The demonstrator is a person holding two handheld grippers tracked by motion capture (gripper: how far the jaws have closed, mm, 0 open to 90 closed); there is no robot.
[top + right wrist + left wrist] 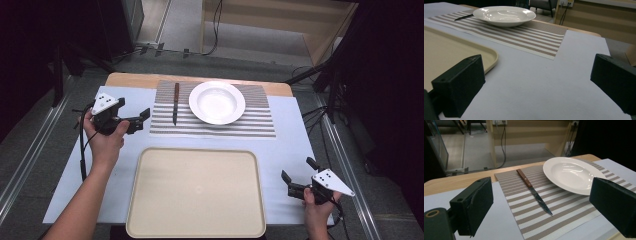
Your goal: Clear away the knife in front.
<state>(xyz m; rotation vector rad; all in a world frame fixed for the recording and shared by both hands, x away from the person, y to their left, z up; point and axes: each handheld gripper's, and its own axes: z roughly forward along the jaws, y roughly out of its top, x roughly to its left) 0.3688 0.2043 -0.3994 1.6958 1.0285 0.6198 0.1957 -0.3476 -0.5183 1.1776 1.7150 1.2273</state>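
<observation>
Beside the striped mat (212, 116), the left gripper (141, 118) hangs with jaws spread wide, holding nothing, aimed at the knife (534, 191), which lies on the mat just left of the plate (217, 102). Right of the tray (195, 192), the right gripper (296, 176) is likewise wide apart and bare.

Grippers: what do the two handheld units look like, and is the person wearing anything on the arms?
Both the left gripper and the right gripper have black bodies with two blocky black jaws. Each carries a grey three-cornered plate on top, marked with small dark dots. A black cable trails from the left one. The forearms are bare: no sleeves or gloves show.
</observation>
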